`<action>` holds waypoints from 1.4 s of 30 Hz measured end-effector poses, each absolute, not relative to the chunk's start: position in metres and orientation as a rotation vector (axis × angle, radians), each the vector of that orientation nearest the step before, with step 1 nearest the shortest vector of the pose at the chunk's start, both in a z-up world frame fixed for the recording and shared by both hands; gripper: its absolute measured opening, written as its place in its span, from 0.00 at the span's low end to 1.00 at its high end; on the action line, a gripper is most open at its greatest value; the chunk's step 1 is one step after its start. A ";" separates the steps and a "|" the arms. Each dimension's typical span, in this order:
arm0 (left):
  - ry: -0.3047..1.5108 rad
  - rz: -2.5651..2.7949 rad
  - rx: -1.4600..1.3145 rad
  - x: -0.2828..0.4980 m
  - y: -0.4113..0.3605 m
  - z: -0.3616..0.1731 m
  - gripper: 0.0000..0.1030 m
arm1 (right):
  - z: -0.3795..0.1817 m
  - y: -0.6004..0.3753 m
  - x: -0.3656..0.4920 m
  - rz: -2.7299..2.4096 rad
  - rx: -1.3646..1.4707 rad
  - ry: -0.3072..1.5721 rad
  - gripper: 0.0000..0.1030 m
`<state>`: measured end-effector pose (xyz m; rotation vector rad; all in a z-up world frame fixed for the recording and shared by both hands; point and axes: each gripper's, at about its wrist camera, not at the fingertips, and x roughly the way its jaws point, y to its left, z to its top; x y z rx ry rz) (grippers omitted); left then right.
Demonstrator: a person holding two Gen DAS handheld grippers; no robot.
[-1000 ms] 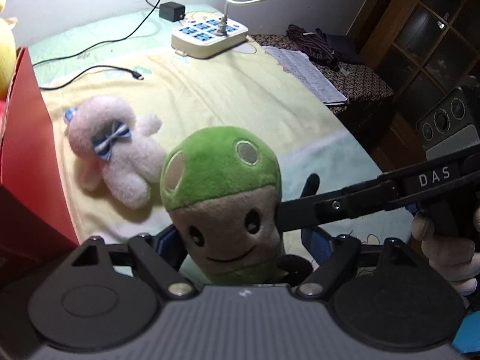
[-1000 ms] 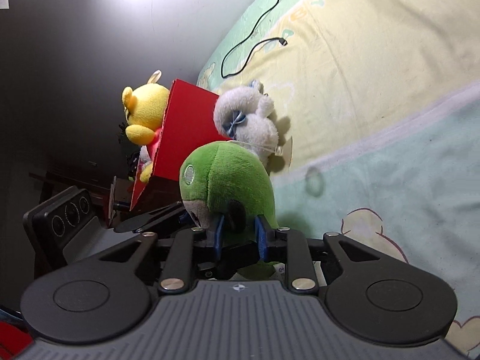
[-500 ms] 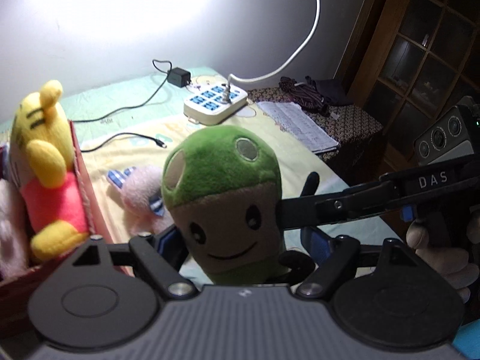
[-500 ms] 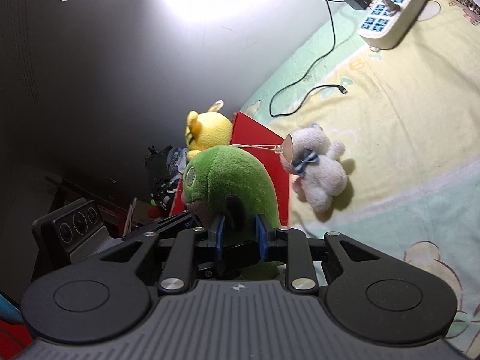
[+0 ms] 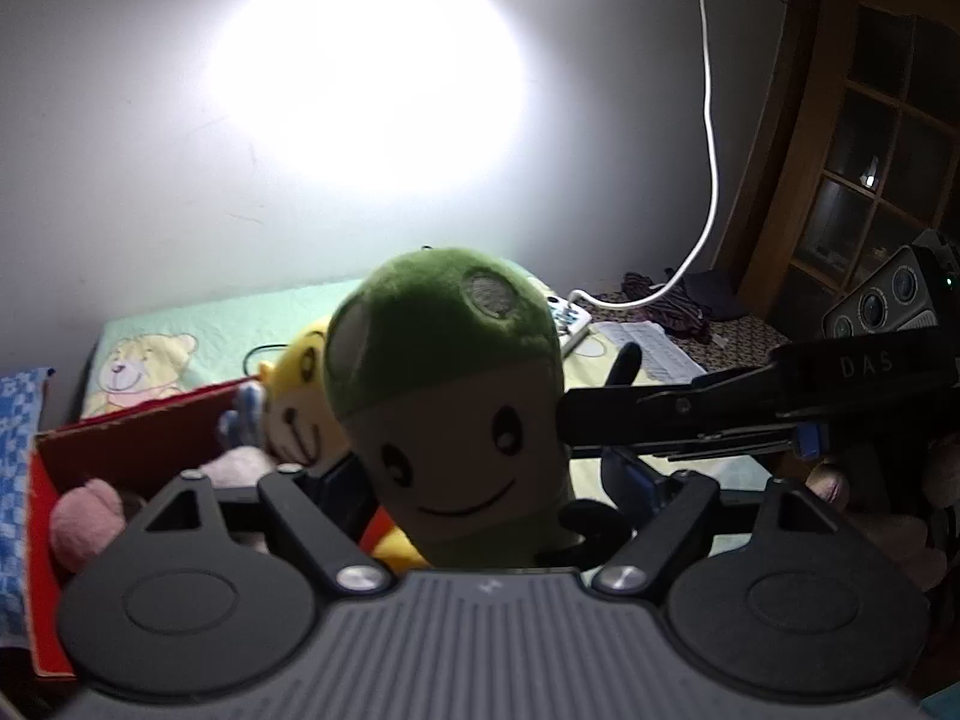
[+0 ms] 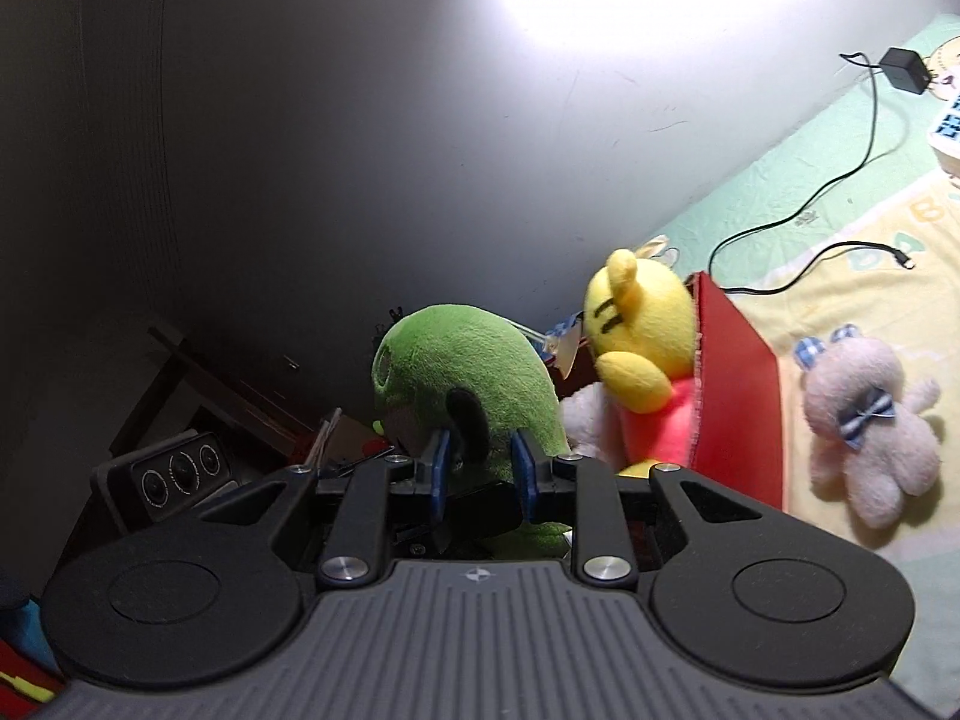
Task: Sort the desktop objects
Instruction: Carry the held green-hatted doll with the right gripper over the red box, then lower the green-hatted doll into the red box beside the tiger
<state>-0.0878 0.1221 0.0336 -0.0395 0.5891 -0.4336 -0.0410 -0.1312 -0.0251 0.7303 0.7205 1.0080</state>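
On the bedspread [image 6: 888, 228], the red box [image 6: 738, 384] holds a yellow bear [image 6: 642, 348]; both hand-held grippers clamp the green plush [image 5: 444, 372].

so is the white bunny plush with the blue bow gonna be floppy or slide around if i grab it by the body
Probably floppy: the white bunny plush lies sprawled on the yellow cloth with limp-looking limbs. Its fluffy pile should compress between the fingers, so slipping seems unlikely. It looks light for its size, and since it lies flat it should not roll.

Both tongs [image 5: 480, 480] [image 6: 480, 468] clamped, raised.
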 end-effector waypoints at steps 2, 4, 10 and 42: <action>0.583 -0.402 -0.037 -0.088 0.141 0.036 0.81 | -0.024 -0.107 -0.038 1.033 0.721 0.717 0.25; 0.587 -0.366 -0.039 -0.083 0.165 0.036 0.81 | -0.026 -0.083 -0.029 1.051 0.723 0.725 0.25; 0.647 -0.278 -0.047 -0.064 0.217 0.021 0.81 | -0.047 -0.018 0.000 1.064 0.735 0.791 0.26; 0.929 -0.290 0.014 0.017 0.223 -0.076 0.91 | -0.088 0.017 0.026 0.783 0.545 0.965 0.25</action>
